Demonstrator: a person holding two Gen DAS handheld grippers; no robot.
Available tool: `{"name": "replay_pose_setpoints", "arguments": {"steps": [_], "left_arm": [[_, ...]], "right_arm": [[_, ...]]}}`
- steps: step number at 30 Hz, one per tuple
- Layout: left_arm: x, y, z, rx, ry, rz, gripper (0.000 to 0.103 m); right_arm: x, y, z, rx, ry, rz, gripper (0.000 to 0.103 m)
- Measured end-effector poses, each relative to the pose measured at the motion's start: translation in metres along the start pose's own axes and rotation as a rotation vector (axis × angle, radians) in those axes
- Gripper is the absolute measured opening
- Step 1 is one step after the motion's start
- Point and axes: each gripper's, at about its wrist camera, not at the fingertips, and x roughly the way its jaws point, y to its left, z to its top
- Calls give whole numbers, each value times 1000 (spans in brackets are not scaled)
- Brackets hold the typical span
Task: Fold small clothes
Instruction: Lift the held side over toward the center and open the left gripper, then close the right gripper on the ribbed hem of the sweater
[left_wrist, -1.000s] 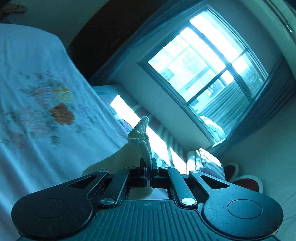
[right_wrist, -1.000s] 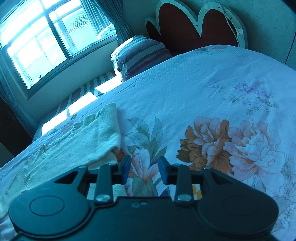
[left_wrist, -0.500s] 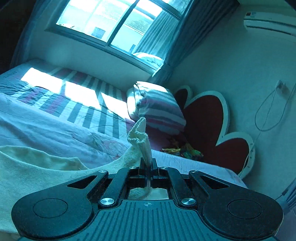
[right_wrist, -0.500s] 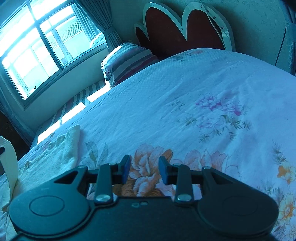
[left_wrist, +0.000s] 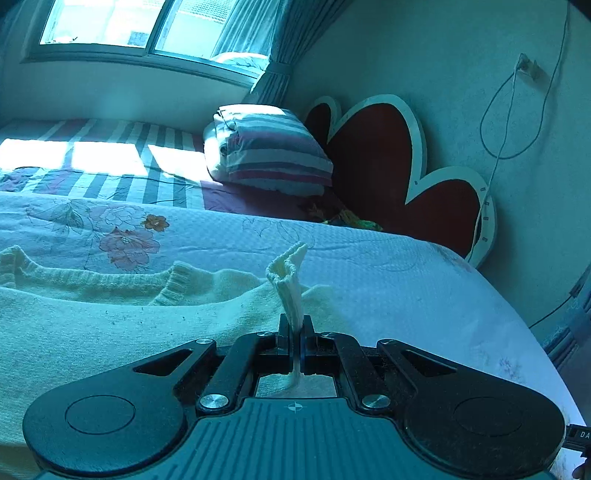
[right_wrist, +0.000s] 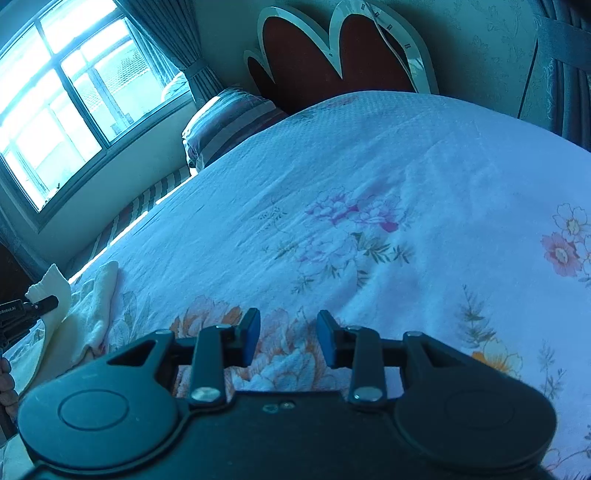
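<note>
The left gripper (left_wrist: 294, 332) has its fingers pressed on a ribbed edge of the cream sweater (left_wrist: 110, 317), which stands up between them. The rest of the sweater lies on the bed (left_wrist: 388, 280), on the flowered cover. The right gripper (right_wrist: 288, 338) hangs above the bed, its fingers spread and holding nothing.

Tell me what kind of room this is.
A bedroom, most likely in a home: a bed with a floral bedspread, a heart-shaped headboard, a striped pillow and a curtained window. The left gripper pinches a cream knit sweater.
</note>
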Motion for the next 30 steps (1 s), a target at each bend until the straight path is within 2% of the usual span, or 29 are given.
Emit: {"name": "replay_pose_setpoints", "arguments": {"steps": [5,6,7,8,9,12,14,15,16,18,20,25,27,30], "left_arm": [[18,-25,-16,76,137,-14,5],[15,-29,-18,93,139,-30,28],[6,-32,-20,99,121,-62,61],[-6,-33,-20,107,74,-73,73],[-23,-33,-20,122,25,-67,78],[-73,-3,-21,86,-41,-6,77],[-107,32,-29,38,-73,89,77],[-126,57,-35,9,-91,160,75],[-142,79,-40,-20,-98,221,67],[-170,122,-53,-84,-92,328,57],[-189,151,-63,-116,-78,400,57],[-195,192,-74,-109,-33,456,57],[-192,200,-73,-115,-38,446,57],[-183,209,-69,-112,-39,471,57]], "right_arm": [[-1,-2,0,-1,5,3,37],[-1,-1,0,-2,7,4,38],[-1,1,1,-3,8,5,38],[-2,4,2,-5,8,8,38],[-1,7,3,-7,7,12,38],[1,23,8,-16,9,53,38],[7,44,11,-29,14,106,37],[12,57,12,-41,19,135,37],[17,71,13,-57,26,169,36],[27,99,11,-81,40,240,35],[42,132,5,-109,68,300,34],[78,190,-15,-150,154,362,34],[89,202,-21,-147,183,367,34],[98,210,-28,-130,202,359,34]]}}
